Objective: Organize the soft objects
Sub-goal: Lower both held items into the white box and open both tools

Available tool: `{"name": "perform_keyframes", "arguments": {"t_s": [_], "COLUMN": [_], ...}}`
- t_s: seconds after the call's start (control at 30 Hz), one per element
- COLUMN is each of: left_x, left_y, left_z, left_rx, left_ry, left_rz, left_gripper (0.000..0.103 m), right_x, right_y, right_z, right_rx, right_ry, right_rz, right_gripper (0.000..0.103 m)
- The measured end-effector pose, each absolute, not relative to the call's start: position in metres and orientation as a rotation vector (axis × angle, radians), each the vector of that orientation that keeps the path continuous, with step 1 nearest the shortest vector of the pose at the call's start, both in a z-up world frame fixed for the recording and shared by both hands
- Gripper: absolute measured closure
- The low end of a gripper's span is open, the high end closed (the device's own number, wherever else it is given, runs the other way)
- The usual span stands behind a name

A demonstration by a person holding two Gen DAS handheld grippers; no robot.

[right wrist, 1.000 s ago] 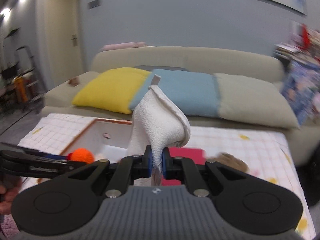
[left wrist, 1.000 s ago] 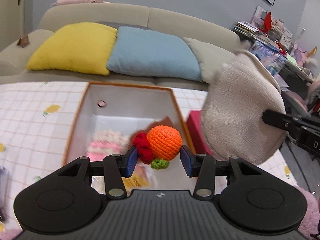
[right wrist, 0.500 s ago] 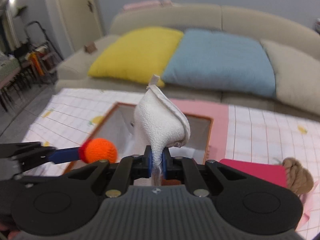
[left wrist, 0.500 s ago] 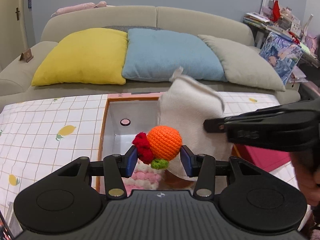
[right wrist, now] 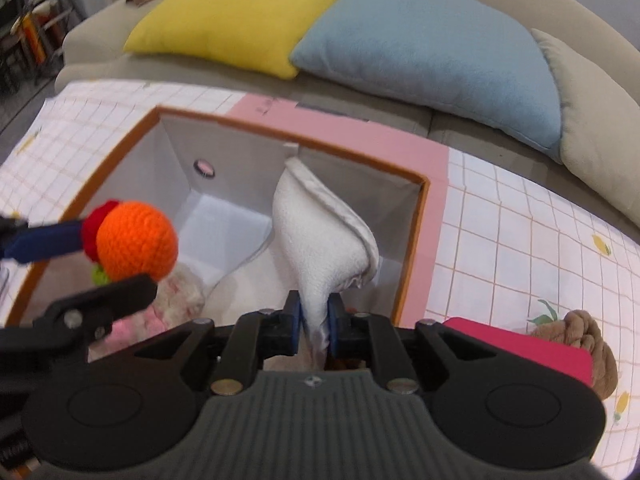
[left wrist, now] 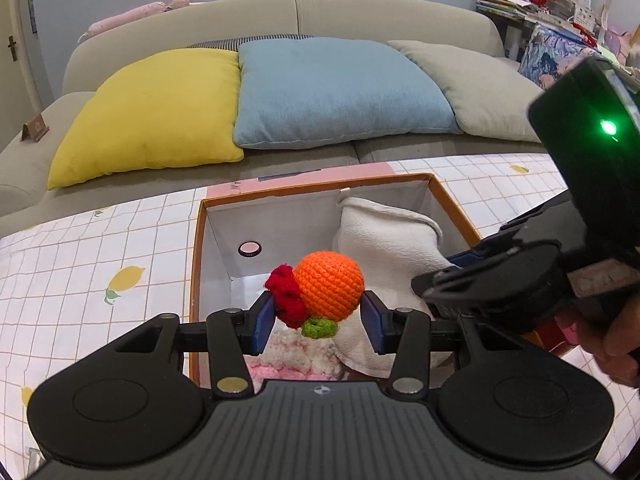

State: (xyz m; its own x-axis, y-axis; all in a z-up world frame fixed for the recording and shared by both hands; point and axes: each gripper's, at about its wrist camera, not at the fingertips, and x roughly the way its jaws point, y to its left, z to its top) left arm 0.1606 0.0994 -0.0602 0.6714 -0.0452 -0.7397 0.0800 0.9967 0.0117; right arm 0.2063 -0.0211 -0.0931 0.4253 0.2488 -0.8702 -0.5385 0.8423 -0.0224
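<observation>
- We see a sofa [left wrist: 360, 12] at the back with 3 cushions: yellow [left wrist: 152, 116], blue [left wrist: 340, 92] and grey [left wrist: 480, 88].
- In front of it we see a table [left wrist: 80, 248] under a white checked cloth with lemon prints.
- On the table stands an open box [left wrist: 195, 264], orange-rimmed and white inside; in it, at the near end, lies a pink-and-white knit [left wrist: 296, 360].
- Our right gripper [right wrist: 313, 330] is pinching the lower end of a white cloth [right wrist: 320, 232], which hangs down inside the box at its right side.
- Our left gripper [left wrist: 318, 320] is clamped on a crochet toy [left wrist: 328, 285], an orange ball with red and green bits, held above the box's near end.
- Right of the box, on the table, we see a red item [right wrist: 536, 356] with a brown rope knot [right wrist: 584, 336] touching it.
</observation>
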Motion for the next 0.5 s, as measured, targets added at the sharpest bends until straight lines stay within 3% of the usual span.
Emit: {"name": "perform_keyframes", "arguments": {"t_s": [0.03, 0.1, 0.23, 0.5], "left_x": [0.163, 0.166, 0.175, 0.202], "left_y": [0.1, 0.102, 0.106, 0.102], "left_z": [-0.061, -0.062, -0.064, -0.076], "left_rx": [0.045, 0.049, 0.047, 0.038], "left_ry": [0.837, 0.843, 0.856, 0.892], "left_rz": [-0.071, -0.07, -0.071, -0.091], "left_gripper": [0.051, 0.051, 0.051, 0.05], "right_x": [0.205, 0.201, 0.196, 0.179], "right_y": [-0.021, -0.022, -0.033, -0.07], "right_z": [-0.093, -0.088, -0.068, -0.039], "right_rx": [-0.338, -0.361, -0.329, -0.189], "right_ry": [1.013, 0.993, 0.96, 0.899], "right_rz": [0.511, 0.515, 0.529, 0.522], "right_gripper": [0.088, 0.077, 0.065, 0.062]}}
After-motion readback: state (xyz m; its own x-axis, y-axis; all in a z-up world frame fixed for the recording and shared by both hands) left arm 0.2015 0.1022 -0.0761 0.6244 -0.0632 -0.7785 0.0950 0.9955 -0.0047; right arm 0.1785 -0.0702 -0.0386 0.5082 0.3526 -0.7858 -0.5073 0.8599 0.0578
